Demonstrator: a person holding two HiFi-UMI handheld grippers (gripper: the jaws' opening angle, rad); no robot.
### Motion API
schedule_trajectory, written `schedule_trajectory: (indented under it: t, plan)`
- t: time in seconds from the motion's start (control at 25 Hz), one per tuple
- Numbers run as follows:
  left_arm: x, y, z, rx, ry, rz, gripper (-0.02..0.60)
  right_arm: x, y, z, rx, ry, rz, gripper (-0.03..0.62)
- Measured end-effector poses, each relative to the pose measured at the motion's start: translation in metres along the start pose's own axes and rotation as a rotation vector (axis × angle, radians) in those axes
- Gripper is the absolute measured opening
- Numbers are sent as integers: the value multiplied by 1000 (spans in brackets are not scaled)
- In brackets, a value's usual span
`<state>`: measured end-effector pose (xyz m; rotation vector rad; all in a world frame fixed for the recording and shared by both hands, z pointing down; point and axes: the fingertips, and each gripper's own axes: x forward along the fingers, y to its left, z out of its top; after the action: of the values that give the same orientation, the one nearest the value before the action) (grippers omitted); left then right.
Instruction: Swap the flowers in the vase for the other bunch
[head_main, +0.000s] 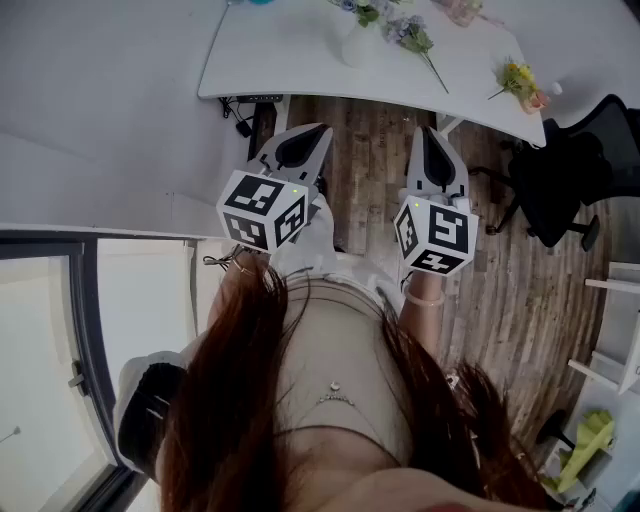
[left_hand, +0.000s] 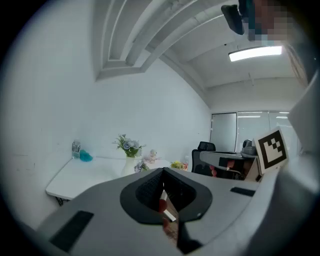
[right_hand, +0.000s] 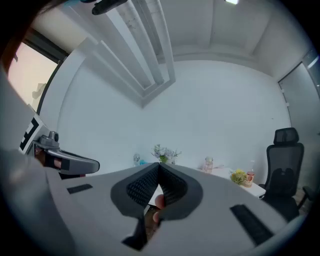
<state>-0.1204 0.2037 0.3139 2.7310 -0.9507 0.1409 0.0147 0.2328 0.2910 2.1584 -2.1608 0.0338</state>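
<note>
A white vase (head_main: 355, 46) with pale blue flowers (left_hand: 129, 145) stands on the white table (head_main: 280, 60) ahead of me. A lilac bunch (head_main: 411, 37) lies on the table just right of the vase. A yellow bunch (head_main: 520, 80) lies near the table's right end, also seen as the yellow flowers (right_hand: 238, 176). My left gripper (head_main: 303, 143) and right gripper (head_main: 431, 145) are held side by side in front of the person's body, well short of the table. Both point towards it. In the gripper views the left gripper (left_hand: 162, 172) and right gripper (right_hand: 159, 167) are shut with nothing between the pads.
A black office chair (head_main: 560, 180) stands right of the table on the wooden floor (head_main: 370, 150). A blue object (left_hand: 85, 156) and a small jar (right_hand: 208, 163) sit on the table. A window runs along the left, and white shelving (head_main: 615, 330) stands at the right.
</note>
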Motion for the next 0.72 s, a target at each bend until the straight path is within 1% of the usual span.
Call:
schedule_trajectory:
  t: [0.4,0.52,0.72]
  plan:
    - [-3,-4,-7,-28,-6,6,5,-2,-3,-8,-4,13,15,27]
    - [-3,-2,-8,-38,-7,20,5,1,-4,-9,-13,17,24,28]
    - [4,3,-5,-43,-5,42,5,9,-11,-7,26,6,37,28]
